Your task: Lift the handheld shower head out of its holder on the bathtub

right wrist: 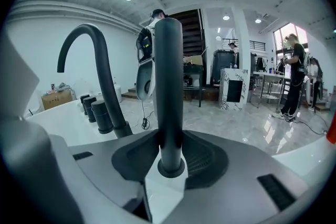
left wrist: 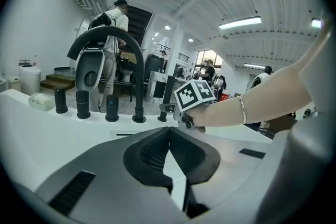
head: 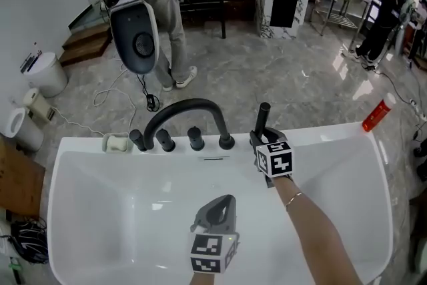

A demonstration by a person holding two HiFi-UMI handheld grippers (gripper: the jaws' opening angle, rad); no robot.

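The handheld shower head [head: 264, 115] is a slim black wand that stands upright in its holder on the white bathtub's [head: 333, 133] far rim, right of the arched black faucet [head: 187, 107]. My right gripper [head: 261, 138] is at its lower stem. In the right gripper view the wand [right wrist: 169, 86] rises between the pads, which press on it from both sides just above the holder ring [right wrist: 171, 168]. My left gripper [head: 223, 200] hangs over the tub basin, shut with nothing in it; its tips [left wrist: 168, 131] meet in the left gripper view.
Black knobs [head: 195, 138] line the rim beside the faucet. A soap dish [head: 116, 142] sits at the rim's left and a red bottle [head: 378, 113] at its right. A person [head: 170, 17] stands on the floor behind the tub, near a marble cabinet [head: 283, 3].
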